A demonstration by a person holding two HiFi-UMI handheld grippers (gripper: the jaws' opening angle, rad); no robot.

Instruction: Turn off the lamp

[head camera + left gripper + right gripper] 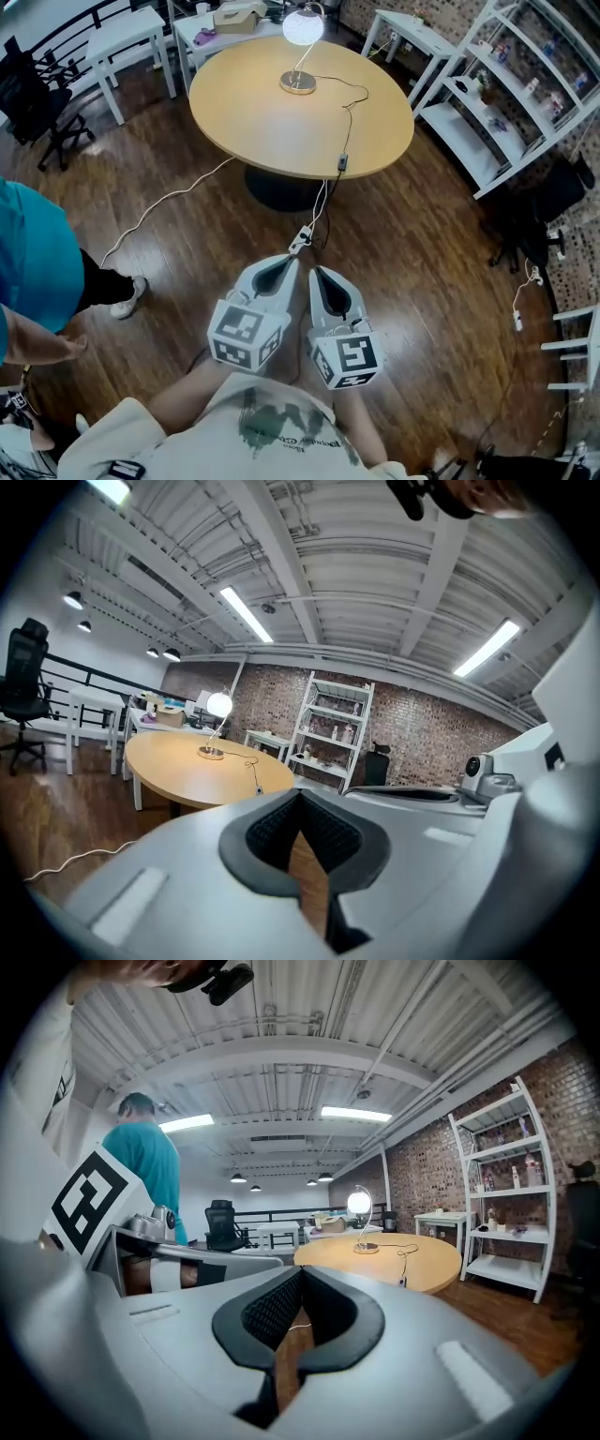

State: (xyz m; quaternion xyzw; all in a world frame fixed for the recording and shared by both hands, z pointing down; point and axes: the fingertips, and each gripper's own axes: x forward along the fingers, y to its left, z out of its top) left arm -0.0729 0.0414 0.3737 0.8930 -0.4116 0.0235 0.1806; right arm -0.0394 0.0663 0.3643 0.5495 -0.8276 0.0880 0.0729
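Note:
The lamp [302,28] is lit, its round white globe on a curved stem over a metal base [298,82] at the far side of a round wooden table [272,122]. Its cord runs to an inline switch [342,162] at the table's near edge, then drops to the floor. In the left gripper view the lamp [218,705] glows far ahead, and in the right gripper view the lamp [359,1202] does too. My left gripper [286,265] and right gripper [319,274] are side by side close to my body, well short of the table. Both are shut on nothing.
A person in a teal shirt [37,262] stands at the left. White shelving [487,94] lines the right, with a black chair [534,206] below it. White side tables [127,37] and an office chair [28,94] stand behind. A white cable [169,202] trails across the wooden floor.

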